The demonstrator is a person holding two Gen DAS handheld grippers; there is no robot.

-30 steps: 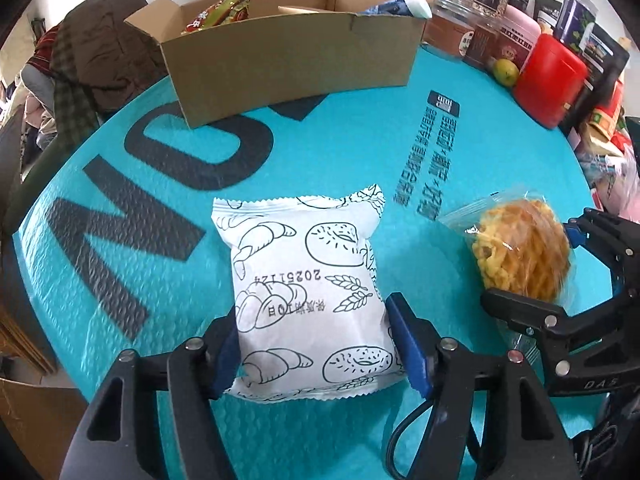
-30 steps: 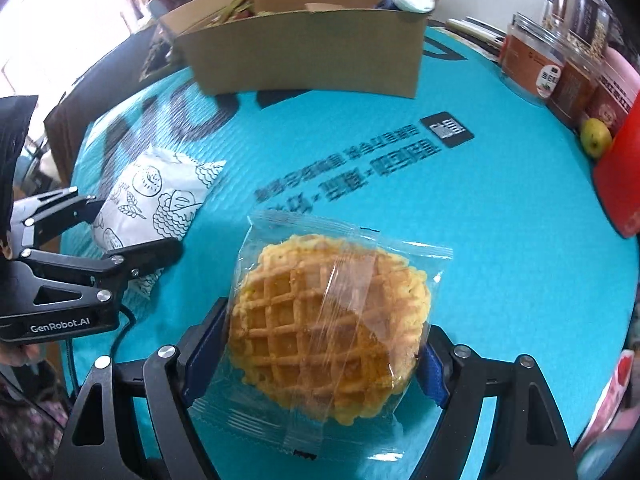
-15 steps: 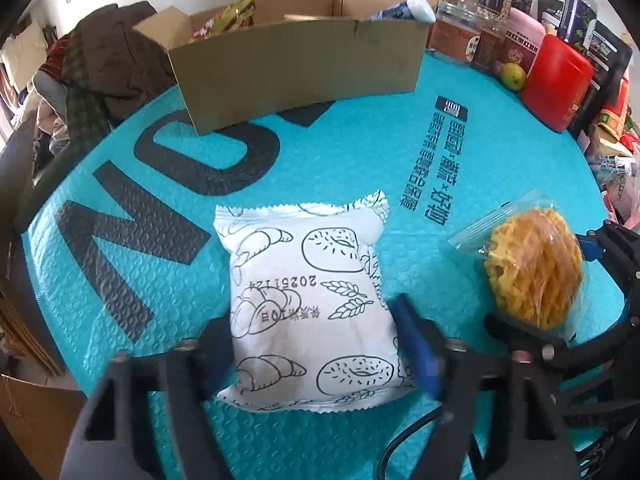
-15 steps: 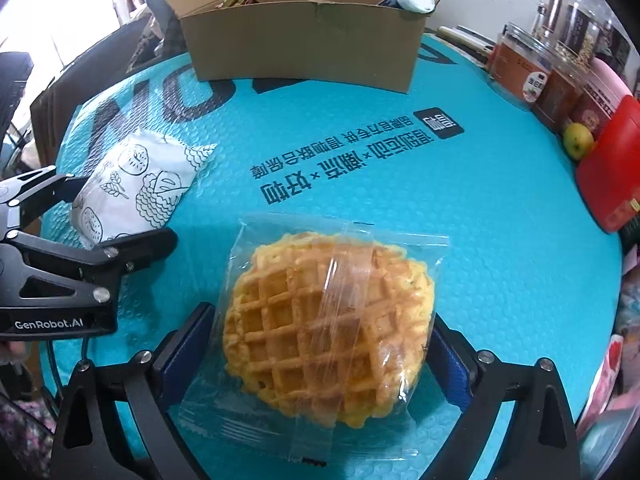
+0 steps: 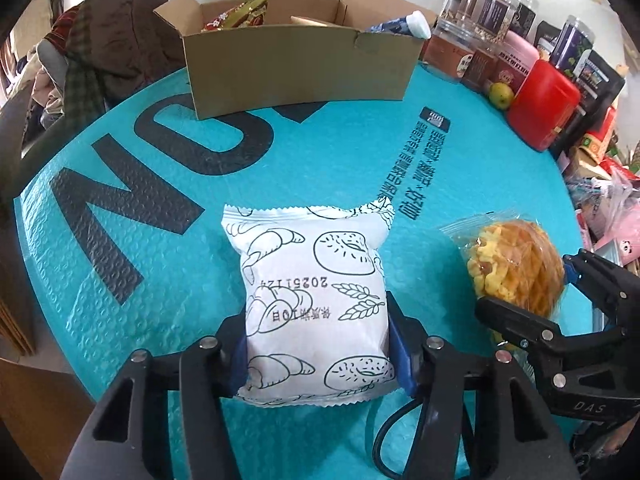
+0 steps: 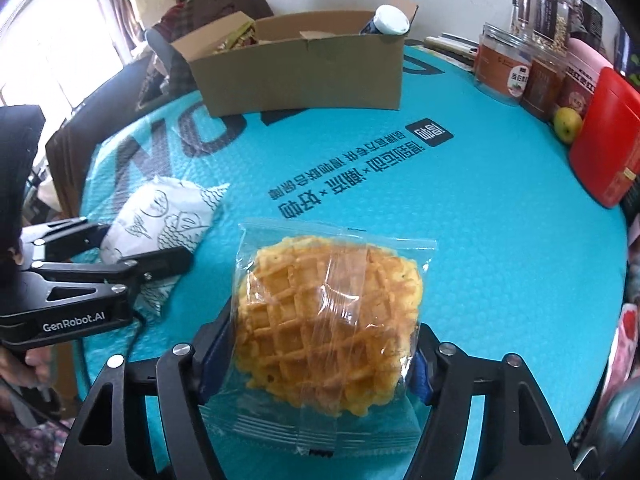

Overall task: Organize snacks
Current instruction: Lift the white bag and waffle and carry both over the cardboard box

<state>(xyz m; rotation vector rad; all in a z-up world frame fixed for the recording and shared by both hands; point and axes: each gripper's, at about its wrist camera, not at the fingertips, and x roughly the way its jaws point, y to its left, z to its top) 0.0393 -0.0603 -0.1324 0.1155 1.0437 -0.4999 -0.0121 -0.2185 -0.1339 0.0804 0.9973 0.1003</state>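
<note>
A white bread packet [image 5: 316, 280] printed with pastry drawings lies on the teal mat [image 5: 160, 280]. My left gripper [image 5: 320, 344] is closing around its near half, and both blue pads press into its sides. A waffle in a clear wrapper [image 6: 328, 312] sits between the pads of my right gripper [image 6: 320, 352], which is also closing and squeezes it from both sides. The left wrist view shows the waffle [image 5: 516, 264] tipped up on edge inside the right gripper [image 5: 524, 282]. The right wrist view shows the bread packet [image 6: 168, 216] in the left gripper [image 6: 144, 242].
An open cardboard box [image 5: 296, 68] holding snack packets stands at the far side of the mat. Jars, a red container [image 5: 544, 104] and a green fruit [image 5: 500, 94] line the far right edge. A heap of clothes [image 5: 108, 40] lies beyond the left edge.
Both pairs of jaws have drawn in onto their packets. The bread packet is pinched narrower, and the waffle has tipped up and risen a little off the mat.
</note>
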